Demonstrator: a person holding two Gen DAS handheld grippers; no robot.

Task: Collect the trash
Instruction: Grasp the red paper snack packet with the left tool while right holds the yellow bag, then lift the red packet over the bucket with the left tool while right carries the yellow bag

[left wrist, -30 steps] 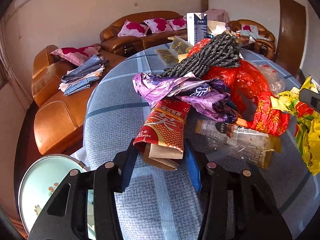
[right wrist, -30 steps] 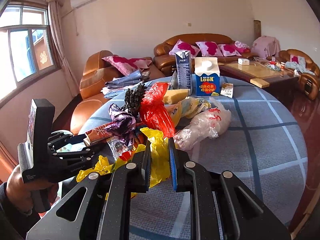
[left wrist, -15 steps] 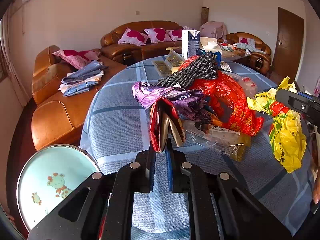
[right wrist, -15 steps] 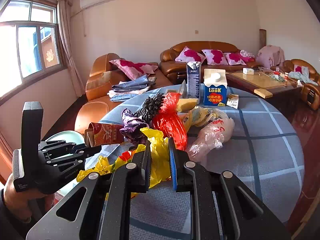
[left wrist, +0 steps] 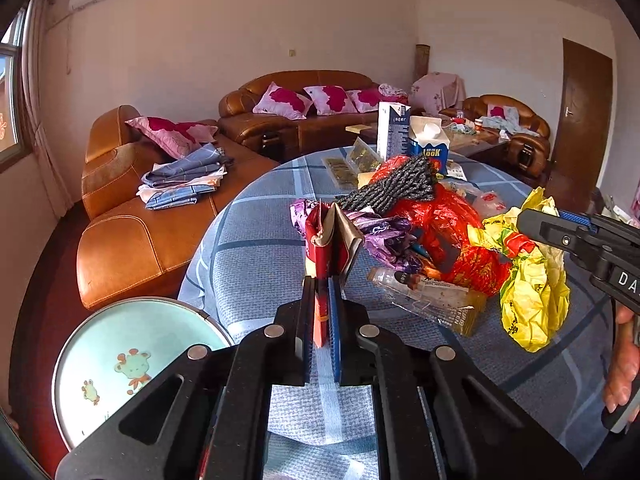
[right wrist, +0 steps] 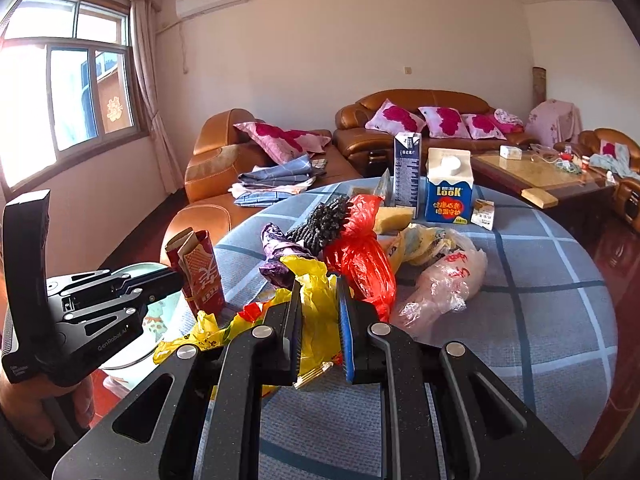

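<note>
The red carton (left wrist: 334,242), a flattened cardboard packet with its brown inside showing at the open top, stands upright above the table edge, pinched at its bottom end by the left gripper (left wrist: 321,320). The jaws are almost fully closed with only the thin card between them. It looks light and fairly stiff along its folds, though the open flaps are floppy, so I judge the creased lower edge the best place to hold it; a grip higher up would likely just crush the flaps.

The right gripper (right wrist: 319,330) is closed most of the way on a yellow plastic bag (right wrist: 316,300), which hangs crumpled below and beside its fingers. The bag is soft, very light and slippery, and a bunched handful seems safer than a single layer.

Behind both, more trash lies heaped on the round table (right wrist: 540,280) with its blue checked cloth: a red plastic bag (right wrist: 360,256), a purple wrapper (left wrist: 380,228), a dark knitted cloth (left wrist: 396,184), a clear wrapper (left wrist: 424,300) and a whitish bag (right wrist: 448,276). 2 drink cartons, including the blue milk carton (right wrist: 450,190), stand upright at the far side.

Down beside the table, near the left gripper, is a pale green round lid (left wrist: 120,364) with cartoon animals, possibly a bin.
</note>
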